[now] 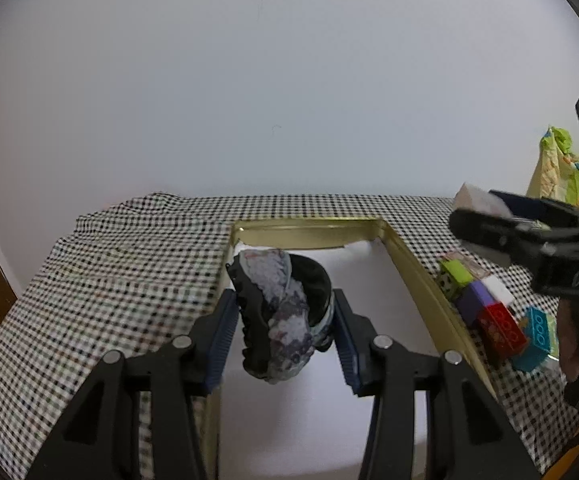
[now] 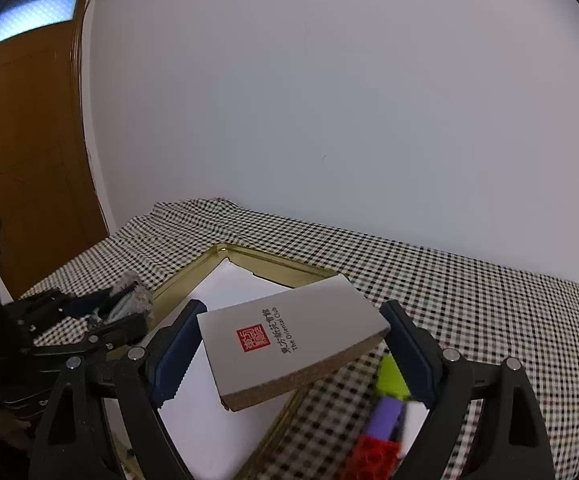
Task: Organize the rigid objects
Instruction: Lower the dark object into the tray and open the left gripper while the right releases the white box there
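My left gripper (image 1: 285,324) is shut on a small grey and black patterned shoe (image 1: 279,312) and holds it above the white floor of a gold-rimmed tin tray (image 1: 409,260). My right gripper (image 2: 289,356) is shut on a flat white box with a red seal (image 2: 289,340), held above the tray's right rim (image 2: 281,268). In the left wrist view the right gripper (image 1: 485,224) and its white box (image 1: 477,198) show at the right. In the right wrist view the left gripper (image 2: 101,312) with the shoe (image 2: 131,294) shows at the left.
A row of toy bricks, green (image 1: 455,274), purple, white, red (image 1: 501,330) and teal (image 1: 537,332), lies on the checked cloth (image 1: 129,264) just right of the tray. A green and yellow bag (image 1: 561,168) stands far right. A brown door (image 2: 21,140) is at the left.
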### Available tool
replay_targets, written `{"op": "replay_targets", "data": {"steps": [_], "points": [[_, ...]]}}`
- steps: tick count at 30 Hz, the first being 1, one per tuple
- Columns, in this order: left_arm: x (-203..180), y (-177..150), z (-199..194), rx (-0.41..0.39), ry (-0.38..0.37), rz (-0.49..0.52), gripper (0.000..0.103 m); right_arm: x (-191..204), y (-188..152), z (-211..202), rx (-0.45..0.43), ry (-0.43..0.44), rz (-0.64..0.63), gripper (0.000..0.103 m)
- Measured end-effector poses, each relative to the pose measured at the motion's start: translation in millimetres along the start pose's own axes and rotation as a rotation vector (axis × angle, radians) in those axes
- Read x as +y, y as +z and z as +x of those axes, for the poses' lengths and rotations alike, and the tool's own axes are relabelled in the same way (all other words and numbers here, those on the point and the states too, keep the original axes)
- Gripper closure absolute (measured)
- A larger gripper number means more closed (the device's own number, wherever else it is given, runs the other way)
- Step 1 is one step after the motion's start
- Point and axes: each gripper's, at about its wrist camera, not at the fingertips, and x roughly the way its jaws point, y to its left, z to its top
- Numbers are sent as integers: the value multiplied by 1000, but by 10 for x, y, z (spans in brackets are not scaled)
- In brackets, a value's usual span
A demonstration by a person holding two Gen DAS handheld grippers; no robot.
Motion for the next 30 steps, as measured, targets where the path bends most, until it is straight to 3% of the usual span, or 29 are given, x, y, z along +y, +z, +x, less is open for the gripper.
{"op": "replay_targets", "data": {"steps": [16, 30], "points": [[53, 337, 324, 108, 36, 33, 57, 54, 59, 651, 135, -14, -22, 14], [6, 416, 612, 183, 72, 82, 57, 80, 14, 869, 186, -11, -24, 13]]}}
